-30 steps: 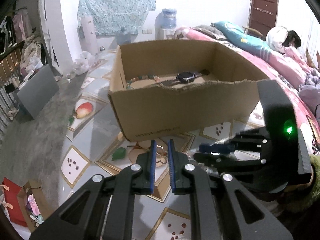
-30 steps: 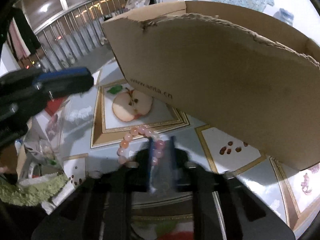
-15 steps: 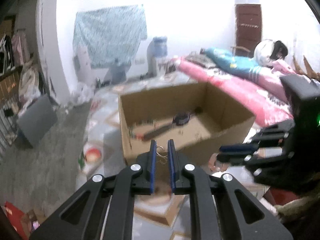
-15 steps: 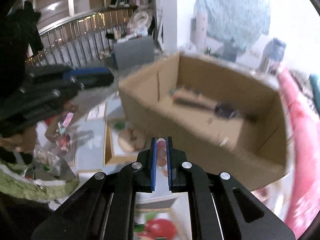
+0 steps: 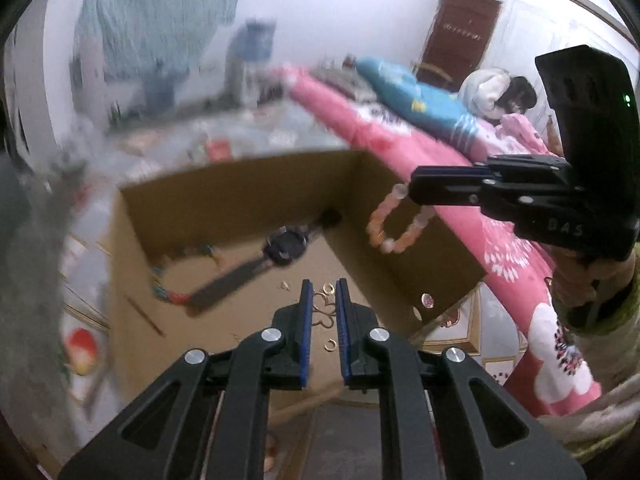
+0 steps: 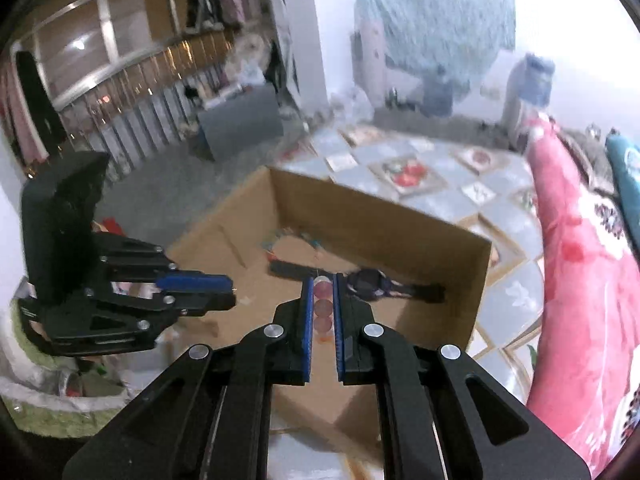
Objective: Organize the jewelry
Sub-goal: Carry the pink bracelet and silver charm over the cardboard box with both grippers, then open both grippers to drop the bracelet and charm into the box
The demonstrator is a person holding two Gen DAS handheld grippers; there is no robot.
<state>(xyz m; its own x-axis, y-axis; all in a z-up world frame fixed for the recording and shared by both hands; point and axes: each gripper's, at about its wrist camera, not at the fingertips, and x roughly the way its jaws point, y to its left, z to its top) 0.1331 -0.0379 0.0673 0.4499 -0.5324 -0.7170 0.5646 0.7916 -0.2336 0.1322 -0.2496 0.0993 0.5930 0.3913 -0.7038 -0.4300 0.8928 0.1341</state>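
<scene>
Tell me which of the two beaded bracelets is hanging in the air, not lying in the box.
The pink bead bracelet: it dangles from the right gripper. The multicoloured bracelet lies on the cardboard box floor.

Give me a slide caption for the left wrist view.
Left gripper carries gold earrings over the cardboard box; right gripper dangles a pink bead bracelet.

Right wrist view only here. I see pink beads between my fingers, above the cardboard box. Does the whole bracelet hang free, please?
Observer: Yes. In the left wrist view the pink bracelet hangs as one closed loop from the right gripper, well above the box floor.
Operator: And the left gripper, does it carry something? I see only its side.
Observer: The left gripper pinches a small gold wire earring, held above the open cardboard box.
</scene>
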